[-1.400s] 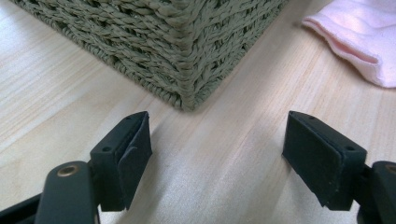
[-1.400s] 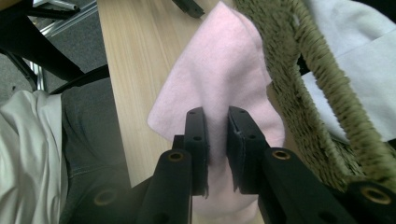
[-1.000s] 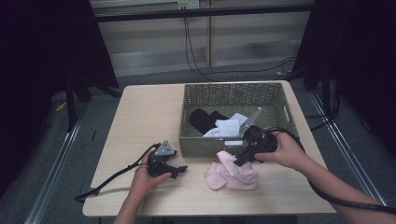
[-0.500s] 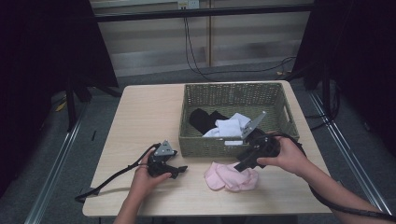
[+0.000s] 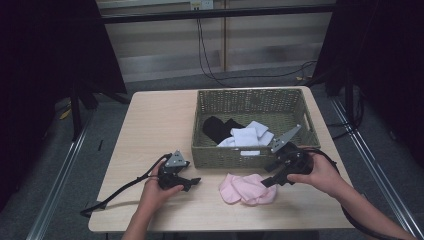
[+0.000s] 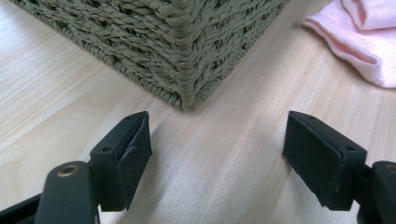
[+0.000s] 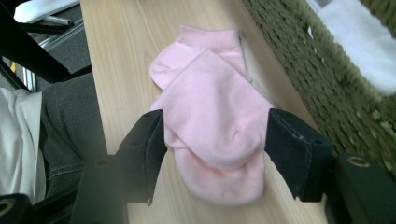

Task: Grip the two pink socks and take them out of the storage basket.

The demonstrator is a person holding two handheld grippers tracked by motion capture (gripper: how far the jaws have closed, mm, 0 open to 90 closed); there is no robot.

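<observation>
A pair of pink socks (image 5: pixel 247 189) lies flat on the wooden table (image 5: pixel 160 130), just in front of the woven basket (image 5: pixel 250 102). My right gripper (image 5: pixel 268 181) is open at the socks' right edge. In the right gripper view the pink socks (image 7: pixel 210 121) lie between and beyond the two spread jaws of my right gripper (image 7: pixel 215 140), which hold nothing. My left gripper (image 5: pixel 194 181) rests open on the table, left of the socks. In the left gripper view my left gripper (image 6: pixel 217 144) points at the basket's near corner (image 6: pixel 187 46), with a pink sock's edge (image 6: pixel 364 42) at upper right.
Inside the basket lie a black sock (image 5: pixel 217 127) and white socks (image 5: pixel 247 136); a white sock (image 7: pixel 359 37) shows over the basket wall (image 7: pixel 327 88). Cables trail from both grippers off the table's front. The person's dark trouser leg (image 7: pixel 70 121) is beside the table edge.
The pink socks have sunk from a bunched heap under my right gripper to lie flat on the table. My right gripper has drawn back slightly to the right. The left gripper has not moved.
</observation>
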